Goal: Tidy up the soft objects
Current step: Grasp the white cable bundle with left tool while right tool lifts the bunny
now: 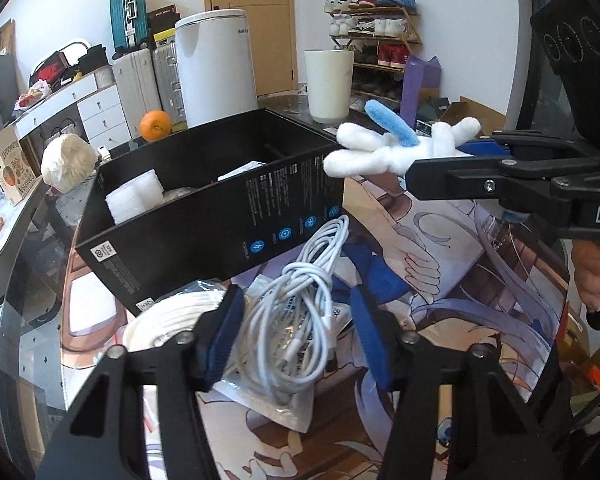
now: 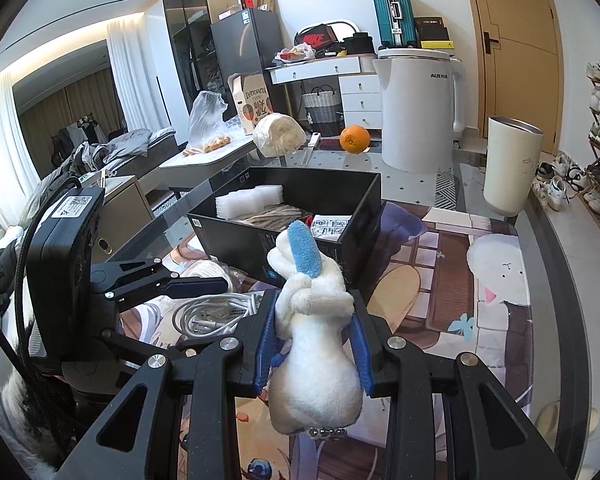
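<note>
Mid-carry: right gripper (image 2: 314,344) clamped on plush (image 2: 314,360), heading for box (image 2: 364,216); left gripper (image 1: 296,336) apart over cable (image 1: 300,304). Next, release inside.

Right hand-held gripper (image 2: 314,344) clamps plush toy (image 2: 314,340).

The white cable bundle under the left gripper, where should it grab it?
Grab the cable bundle at its knotted middle, where the loops are tied together, coming straight down from above. It lies flat on a plastic bag, and the open left gripper already has a finger on each side.
</note>
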`<state>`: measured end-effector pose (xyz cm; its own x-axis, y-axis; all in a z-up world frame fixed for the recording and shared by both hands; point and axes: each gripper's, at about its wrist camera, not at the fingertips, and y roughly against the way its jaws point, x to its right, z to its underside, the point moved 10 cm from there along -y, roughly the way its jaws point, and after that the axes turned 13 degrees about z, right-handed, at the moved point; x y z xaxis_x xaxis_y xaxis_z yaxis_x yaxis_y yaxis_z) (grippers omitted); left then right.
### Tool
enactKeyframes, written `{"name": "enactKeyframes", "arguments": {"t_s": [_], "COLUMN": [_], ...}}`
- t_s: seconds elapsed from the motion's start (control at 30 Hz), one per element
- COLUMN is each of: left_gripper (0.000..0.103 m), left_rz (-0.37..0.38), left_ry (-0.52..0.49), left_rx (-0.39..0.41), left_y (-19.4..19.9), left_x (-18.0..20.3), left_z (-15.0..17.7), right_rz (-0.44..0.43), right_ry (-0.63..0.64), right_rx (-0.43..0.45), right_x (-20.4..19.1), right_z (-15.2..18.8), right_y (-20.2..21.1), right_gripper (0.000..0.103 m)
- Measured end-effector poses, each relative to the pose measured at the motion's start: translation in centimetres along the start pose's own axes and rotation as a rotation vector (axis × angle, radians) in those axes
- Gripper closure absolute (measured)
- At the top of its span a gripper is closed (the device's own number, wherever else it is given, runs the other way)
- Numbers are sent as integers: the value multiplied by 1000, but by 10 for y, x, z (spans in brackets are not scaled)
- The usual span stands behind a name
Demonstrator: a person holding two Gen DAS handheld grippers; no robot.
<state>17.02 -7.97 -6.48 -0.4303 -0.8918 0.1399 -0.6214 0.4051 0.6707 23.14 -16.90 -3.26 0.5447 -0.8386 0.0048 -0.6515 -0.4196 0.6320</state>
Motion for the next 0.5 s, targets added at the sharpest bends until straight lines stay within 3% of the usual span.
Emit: {"name": "enactKeyframes", "arguments": {"t_s": [0.5], "left_gripper": [63], "left_rz": [4], "left_ry": [-13], "left_rx": [46], "left_y": [10], "left_x": [0], "left_z": [-1], "right_rz": [3], "right_ry": [4], "right_rx": [8], "right_x": [0], "right_z": [-2], "right_y": [-1], "right_gripper": [69]}}
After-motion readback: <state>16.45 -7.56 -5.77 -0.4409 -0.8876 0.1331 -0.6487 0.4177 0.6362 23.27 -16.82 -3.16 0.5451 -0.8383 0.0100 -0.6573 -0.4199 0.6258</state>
